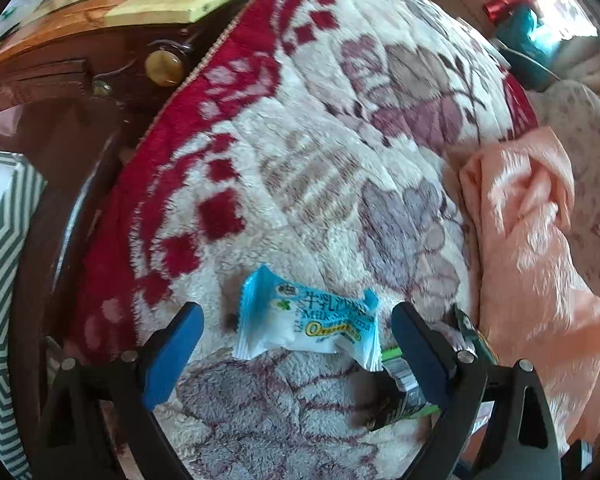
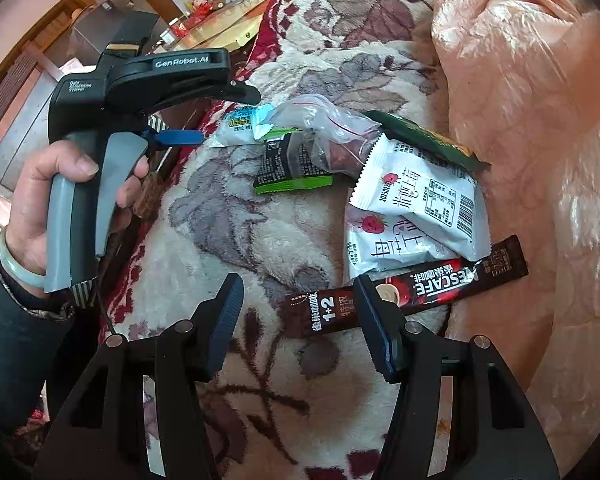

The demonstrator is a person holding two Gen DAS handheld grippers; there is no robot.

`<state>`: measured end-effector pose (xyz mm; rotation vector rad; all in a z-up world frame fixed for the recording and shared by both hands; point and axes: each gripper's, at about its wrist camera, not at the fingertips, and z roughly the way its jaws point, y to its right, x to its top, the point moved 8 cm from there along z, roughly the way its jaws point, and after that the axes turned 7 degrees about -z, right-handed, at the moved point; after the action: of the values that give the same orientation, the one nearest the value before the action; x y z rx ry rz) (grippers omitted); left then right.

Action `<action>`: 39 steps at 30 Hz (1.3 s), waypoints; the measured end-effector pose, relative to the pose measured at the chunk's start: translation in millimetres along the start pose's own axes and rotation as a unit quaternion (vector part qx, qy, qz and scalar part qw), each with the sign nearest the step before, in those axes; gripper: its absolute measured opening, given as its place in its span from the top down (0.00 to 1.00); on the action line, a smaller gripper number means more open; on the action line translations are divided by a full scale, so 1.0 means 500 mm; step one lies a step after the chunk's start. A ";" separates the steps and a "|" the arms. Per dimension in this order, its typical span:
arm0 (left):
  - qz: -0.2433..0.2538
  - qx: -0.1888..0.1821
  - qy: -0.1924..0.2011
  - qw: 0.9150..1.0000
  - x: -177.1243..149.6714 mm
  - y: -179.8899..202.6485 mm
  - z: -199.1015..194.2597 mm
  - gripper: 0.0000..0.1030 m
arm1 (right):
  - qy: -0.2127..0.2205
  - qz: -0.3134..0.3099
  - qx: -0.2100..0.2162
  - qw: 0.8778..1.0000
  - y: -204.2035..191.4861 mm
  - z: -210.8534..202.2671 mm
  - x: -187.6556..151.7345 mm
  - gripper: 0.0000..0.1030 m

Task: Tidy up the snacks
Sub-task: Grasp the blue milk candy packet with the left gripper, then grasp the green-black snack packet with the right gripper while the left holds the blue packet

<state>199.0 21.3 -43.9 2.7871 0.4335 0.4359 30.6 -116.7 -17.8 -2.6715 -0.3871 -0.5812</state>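
In the left wrist view a blue-and-white milk candy packet (image 1: pixel 308 320) lies on the floral blanket (image 1: pixel 320 160). My left gripper (image 1: pixel 296 312) is open wide around the packet, and neither blue pad touches it. A green-and-black packet (image 1: pixel 404 392) lies by its right finger. In the right wrist view my right gripper (image 2: pixel 298 284) is open over the left end of a brown Nescafe stick (image 2: pixel 420 288). Its pads do not press on the stick. Further back lie two white strawberry packets (image 2: pixel 420 192), a clear zip bag (image 2: pixel 332 136), a dark green packet (image 2: pixel 428 140) and the green-and-black packet (image 2: pixel 288 164).
A peach cloth (image 2: pixel 520 80) is bunched along the right side of the blanket. A dark wooden table edge (image 1: pixel 80 80) and a green-and-white striped container (image 1: pixel 0 260) stand to the left. A person's hand (image 2: pixel 60 184) holds the left gripper's handle.
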 end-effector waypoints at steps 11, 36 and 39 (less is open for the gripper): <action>0.038 0.010 -0.018 0.999 -0.019 0.032 0.035 0.11 | 0.000 -0.002 0.003 1.000 -0.007 0.000 0.003 0.44; 0.012 -0.021 0.028 0.999 -0.034 -0.043 -0.067 0.42 | 0.002 -0.037 -0.067 0.997 -0.013 0.129 0.183 0.39; 0.010 -0.021 0.027 0.999 -0.043 -0.054 -0.073 0.42 | -0.016 -0.104 -0.090 0.990 -0.021 0.134 0.189 0.39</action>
<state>160.6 47.5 -24.7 2.7463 0.4041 0.5185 132.7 -62.0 -29.1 -2.8349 -0.6581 -0.6645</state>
